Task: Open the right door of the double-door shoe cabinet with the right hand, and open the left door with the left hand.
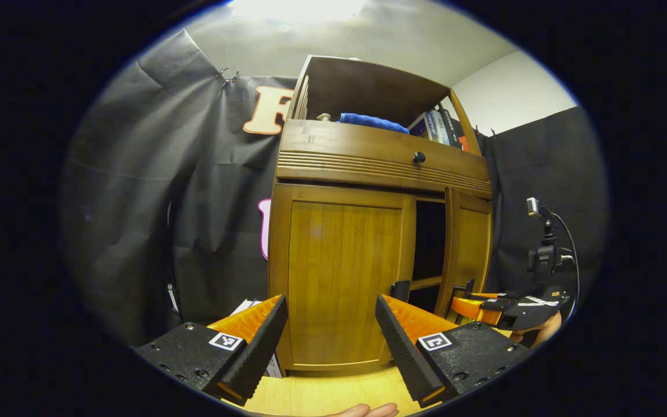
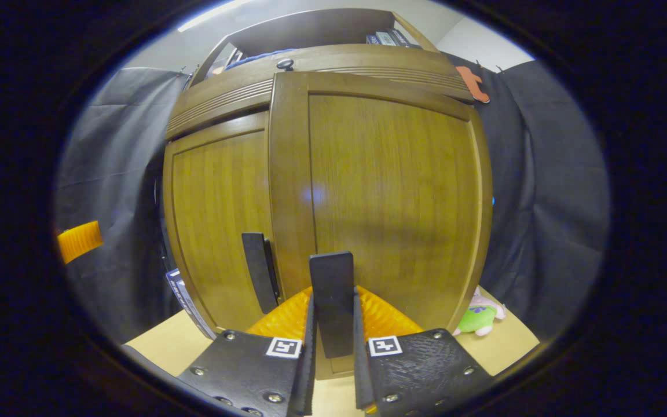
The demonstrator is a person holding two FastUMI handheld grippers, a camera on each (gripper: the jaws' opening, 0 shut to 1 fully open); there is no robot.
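Standing on the worktop [image 1: 322, 394], the shoe cabinet [image 1: 368, 174] looks stiff and heavy. Its right door [image 2: 391, 202] is swung ajar, with its handle [image 2: 332, 301] clenched between the right gripper's [image 2: 333, 347] fingers. Ahead of the left gripper's [image 1: 330, 336] released fingers, the left door [image 1: 339, 278] is closed; its handle [image 2: 259, 278], a rigid bar, should be the place to grasp.

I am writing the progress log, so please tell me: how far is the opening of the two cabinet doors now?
Done: the right door already stands ajar, with a dark gap beside it. In hand: the right hand-held gripper is shut on the right door handle. Left: the left door is closed; the left hand-held gripper hangs open before it, the left door handle untouched.
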